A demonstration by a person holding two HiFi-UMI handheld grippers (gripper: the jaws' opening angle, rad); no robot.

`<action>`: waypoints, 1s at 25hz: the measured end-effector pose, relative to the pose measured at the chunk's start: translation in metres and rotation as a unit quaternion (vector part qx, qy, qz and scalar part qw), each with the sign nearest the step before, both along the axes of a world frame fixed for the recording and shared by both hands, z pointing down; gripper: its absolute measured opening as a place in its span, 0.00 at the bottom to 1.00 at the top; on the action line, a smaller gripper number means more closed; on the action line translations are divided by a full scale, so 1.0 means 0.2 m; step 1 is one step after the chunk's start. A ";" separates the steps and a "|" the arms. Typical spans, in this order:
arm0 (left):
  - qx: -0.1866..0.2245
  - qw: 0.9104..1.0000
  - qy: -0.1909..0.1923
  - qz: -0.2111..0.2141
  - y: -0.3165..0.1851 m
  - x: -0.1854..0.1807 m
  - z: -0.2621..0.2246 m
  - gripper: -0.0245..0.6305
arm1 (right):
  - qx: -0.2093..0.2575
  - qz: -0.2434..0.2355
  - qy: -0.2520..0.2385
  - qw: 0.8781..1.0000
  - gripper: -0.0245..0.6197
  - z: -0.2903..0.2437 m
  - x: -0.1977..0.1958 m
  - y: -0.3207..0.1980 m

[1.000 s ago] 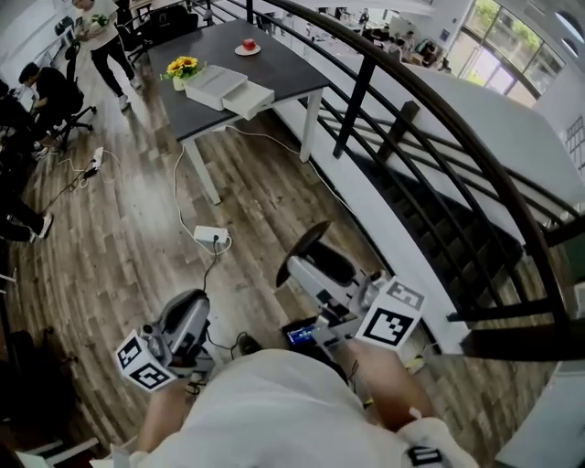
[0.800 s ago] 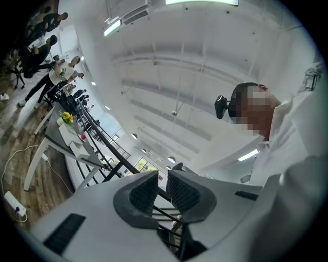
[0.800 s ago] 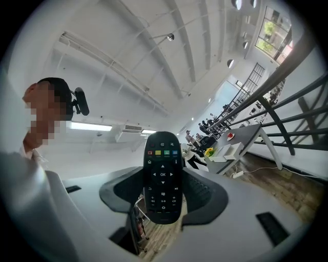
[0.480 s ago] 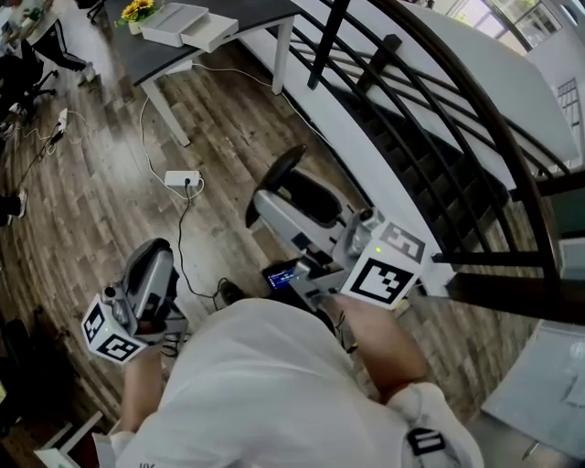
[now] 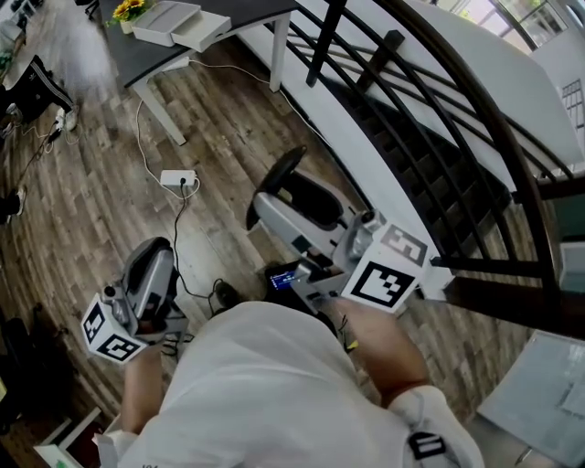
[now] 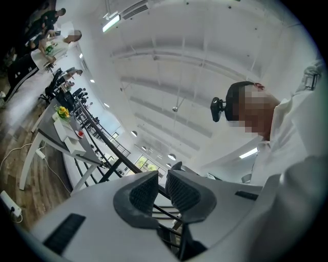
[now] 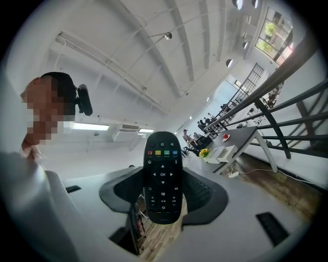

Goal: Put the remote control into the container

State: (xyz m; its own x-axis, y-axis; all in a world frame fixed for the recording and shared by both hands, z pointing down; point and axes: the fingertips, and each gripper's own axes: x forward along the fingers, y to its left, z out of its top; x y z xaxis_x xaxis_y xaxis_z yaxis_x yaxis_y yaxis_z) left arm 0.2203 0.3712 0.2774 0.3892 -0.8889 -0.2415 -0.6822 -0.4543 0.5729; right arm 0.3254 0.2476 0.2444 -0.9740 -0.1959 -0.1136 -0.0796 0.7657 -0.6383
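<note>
A black remote control (image 7: 163, 176) stands upright between the jaws of my right gripper (image 7: 163, 180), which is shut on it, buttons facing the camera. In the head view the right gripper (image 5: 285, 187) is held at waist height over the wooden floor, with the remote (image 5: 315, 199) showing as a dark strip in it. My left gripper (image 5: 154, 258) hangs lower left, and its jaws (image 6: 160, 189) are shut with nothing between them. The white container (image 5: 178, 22) with a pulled-out drawer sits on a dark table (image 5: 242, 9) far ahead; the container (image 7: 225, 152) also shows small in the right gripper view.
A black stair railing (image 5: 430, 101) runs along the right, with stairs below it. On the floor lie a white power strip (image 5: 178, 178) and trailing cables (image 5: 187, 238). Yellow flowers (image 5: 128, 9) stand beside the container. People and office chairs (image 5: 37, 78) are at the far left.
The view has tipped down, so the table and container slid to the top-left corner. Both grippers sit slightly farther left in the frame, and the right one still holds the remote.
</note>
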 end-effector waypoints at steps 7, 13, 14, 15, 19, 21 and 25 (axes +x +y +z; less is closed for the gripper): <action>-0.008 1.000 0.003 -0.010 -0.18 0.06 0.03 0.13 | -0.018 -0.011 0.004 1.000 0.40 0.06 0.05 -0.18; -0.017 1.000 0.006 -0.018 -0.28 0.09 0.05 0.13 | -0.023 -0.027 0.010 0.999 0.40 0.09 0.04 -0.29; -0.018 1.000 0.006 -0.019 -0.30 0.08 0.05 0.13 | -0.024 -0.030 0.011 0.999 0.40 0.09 0.03 -0.31; -0.019 1.000 0.005 -0.020 -0.31 0.07 0.05 0.13 | -0.025 -0.032 0.012 0.999 0.40 0.10 0.00 -0.32; -0.021 1.000 0.004 -0.023 -0.37 -0.03 0.07 0.13 | -0.017 -0.041 0.017 0.999 0.40 0.11 -0.10 -0.37; -0.020 1.000 0.004 -0.021 -0.41 -0.09 0.08 0.13 | -0.017 -0.042 0.021 0.999 0.40 0.12 -0.17 -0.41; -0.017 1.000 0.006 -0.010 -0.55 -0.29 0.11 0.13 | -0.012 -0.036 0.023 0.999 0.40 0.14 -0.36 -0.52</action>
State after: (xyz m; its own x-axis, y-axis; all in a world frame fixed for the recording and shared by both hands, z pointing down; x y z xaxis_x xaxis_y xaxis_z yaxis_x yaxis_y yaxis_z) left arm 0.1621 0.2620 0.2998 0.3678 -0.9044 -0.2162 -0.6836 -0.4206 0.5965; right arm 0.2530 0.1433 0.2725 -0.9898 -0.1268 -0.0647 -0.0541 0.7554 -0.6530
